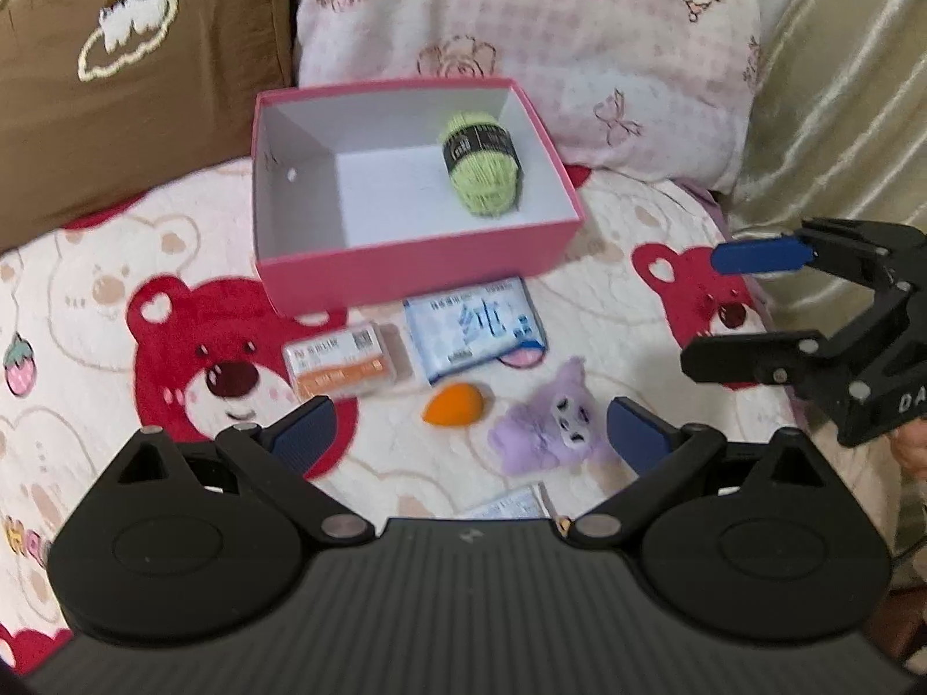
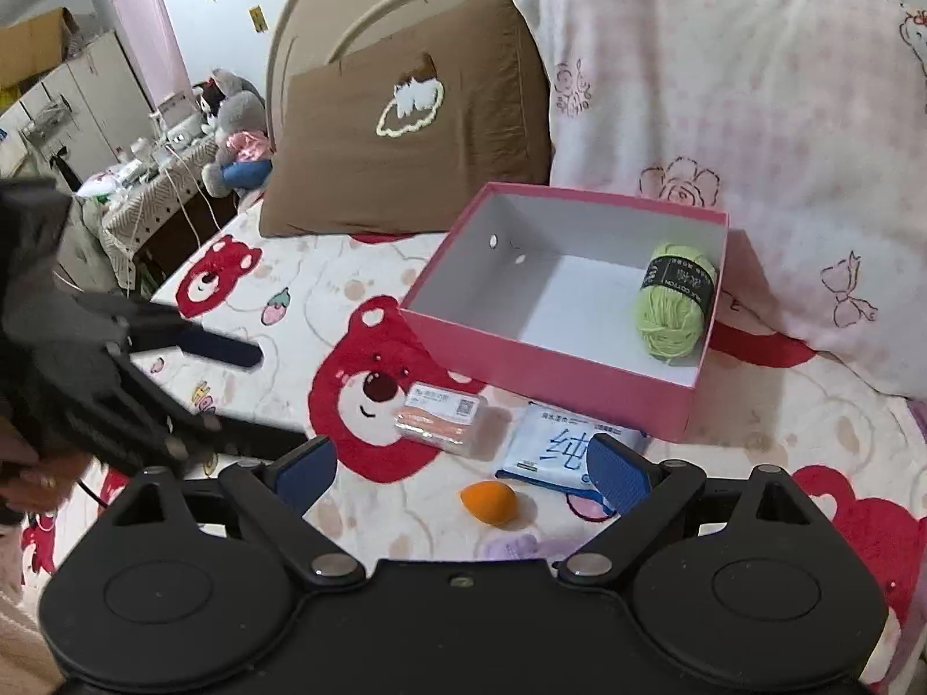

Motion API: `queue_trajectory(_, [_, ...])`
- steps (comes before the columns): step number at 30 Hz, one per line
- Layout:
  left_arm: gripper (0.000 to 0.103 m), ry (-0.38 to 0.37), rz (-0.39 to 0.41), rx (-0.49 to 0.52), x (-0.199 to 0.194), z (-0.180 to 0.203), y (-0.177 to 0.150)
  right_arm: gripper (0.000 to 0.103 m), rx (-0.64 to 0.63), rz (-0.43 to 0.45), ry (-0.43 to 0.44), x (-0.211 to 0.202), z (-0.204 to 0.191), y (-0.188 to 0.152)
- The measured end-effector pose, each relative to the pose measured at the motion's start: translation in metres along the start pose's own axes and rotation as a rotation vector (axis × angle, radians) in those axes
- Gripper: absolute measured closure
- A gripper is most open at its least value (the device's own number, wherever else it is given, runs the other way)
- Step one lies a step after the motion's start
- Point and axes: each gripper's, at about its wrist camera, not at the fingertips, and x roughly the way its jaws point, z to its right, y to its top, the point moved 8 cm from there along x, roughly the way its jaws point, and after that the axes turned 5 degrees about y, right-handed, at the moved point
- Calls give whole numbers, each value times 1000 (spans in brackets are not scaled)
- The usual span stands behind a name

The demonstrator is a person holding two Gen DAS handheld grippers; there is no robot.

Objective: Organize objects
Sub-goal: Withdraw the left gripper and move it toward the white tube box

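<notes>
Left claw (image 1: 469, 434): wide open, empty
Right claw (image 2: 460, 466): wide open, empty
Pink box (image 1: 417, 266): white inside, holding green yarn (image 1: 482, 165)

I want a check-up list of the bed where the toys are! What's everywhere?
Surface: bear-print blanket on a bed.
Job's things: green yarn inside pink box; clear case, tissue pack, orange sponge, purple plush lying outside, in front of it.
Clutter: second packet, mostly hidden.
Tongs: left tongs open, empty; right tongs open, empty.
Cables: white cord by side table.
Surroundings: brown pillow, pink pillow, headboard.
</notes>
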Motion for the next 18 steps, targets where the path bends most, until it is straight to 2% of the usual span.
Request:
queue_trajectory(5, [3,0,-10,17,3,3,-16,8,-18,-23,-17,1,-2,-15])
queue_trajectory(8, [3,-32,-41,12,9,6,-27,8,-31,-54,-20,6,-3,-31])
queue_trajectory(15, [3,-54,-78,8,26,6,-51,8,-60,-118,18,21,-7,-69])
queue_trajectory(18, [3,-92,-94,-27,35,6,-58,9,-69,-137,36,29,-10,-84])
